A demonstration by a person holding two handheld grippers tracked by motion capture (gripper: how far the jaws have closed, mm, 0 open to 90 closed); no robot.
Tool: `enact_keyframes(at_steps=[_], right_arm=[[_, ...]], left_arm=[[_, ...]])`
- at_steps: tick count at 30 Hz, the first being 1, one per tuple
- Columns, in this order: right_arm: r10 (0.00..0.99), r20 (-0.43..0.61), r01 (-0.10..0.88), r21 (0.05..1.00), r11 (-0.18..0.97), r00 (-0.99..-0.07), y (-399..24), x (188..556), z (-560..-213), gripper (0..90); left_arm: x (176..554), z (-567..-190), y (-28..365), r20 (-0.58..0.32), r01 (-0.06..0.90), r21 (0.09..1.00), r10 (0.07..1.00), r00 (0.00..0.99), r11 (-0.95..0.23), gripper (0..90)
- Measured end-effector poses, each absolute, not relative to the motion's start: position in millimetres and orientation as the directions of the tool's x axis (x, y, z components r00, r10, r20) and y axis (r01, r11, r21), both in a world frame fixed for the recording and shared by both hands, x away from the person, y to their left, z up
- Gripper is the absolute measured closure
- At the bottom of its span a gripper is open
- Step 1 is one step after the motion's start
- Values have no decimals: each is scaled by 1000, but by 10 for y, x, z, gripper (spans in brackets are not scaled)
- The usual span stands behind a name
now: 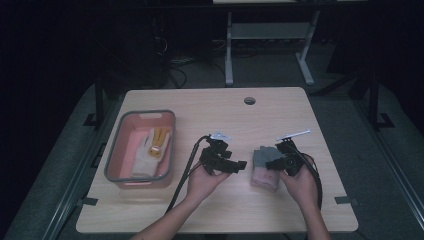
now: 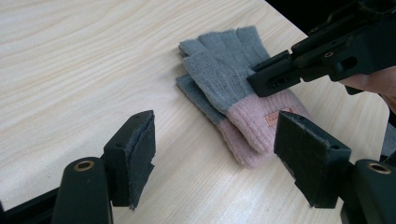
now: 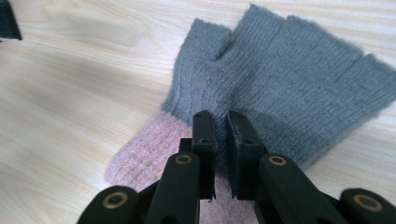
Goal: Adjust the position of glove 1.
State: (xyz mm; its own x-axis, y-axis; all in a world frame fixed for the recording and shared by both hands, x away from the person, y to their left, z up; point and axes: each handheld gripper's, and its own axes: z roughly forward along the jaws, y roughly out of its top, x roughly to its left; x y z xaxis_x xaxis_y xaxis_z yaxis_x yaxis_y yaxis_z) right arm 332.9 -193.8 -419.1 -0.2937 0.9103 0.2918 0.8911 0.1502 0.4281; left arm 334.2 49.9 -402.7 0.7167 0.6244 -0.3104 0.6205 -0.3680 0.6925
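Right gripper (image 3: 215,126) pressed together over stacked grey-and-pink fingerless gloves (image 3: 280,88), cuffs toward the person; left gripper (image 2: 215,154) spread wide, just left of them, farther off.

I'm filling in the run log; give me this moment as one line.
right claw: shut on grey-pink gloves | left claw: open, empty | bin: holds other gloves

Gloves (image 2: 233,88) grey with pink cuffs (small orange tag), table (image 1: 280,115) pale wood grain, bin (image 1: 121,150) pink, grey-rimmed, grippers black.
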Motion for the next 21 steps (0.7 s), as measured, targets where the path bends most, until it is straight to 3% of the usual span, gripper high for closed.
enact_keyframes(at_steps=[7, 21], right_arm=[[913, 308, 900, 418, 122, -267, -1973, 3329, -4208, 776], [902, 371, 875, 484, 15, -220, -2356, 3141, -4210, 575]], left_arm=[[3360, -4096, 434, -320, 632, 677, 621, 715, -378, 295], [3388, -4188, 190, -364, 668, 631, 610, 704, -394, 326]])
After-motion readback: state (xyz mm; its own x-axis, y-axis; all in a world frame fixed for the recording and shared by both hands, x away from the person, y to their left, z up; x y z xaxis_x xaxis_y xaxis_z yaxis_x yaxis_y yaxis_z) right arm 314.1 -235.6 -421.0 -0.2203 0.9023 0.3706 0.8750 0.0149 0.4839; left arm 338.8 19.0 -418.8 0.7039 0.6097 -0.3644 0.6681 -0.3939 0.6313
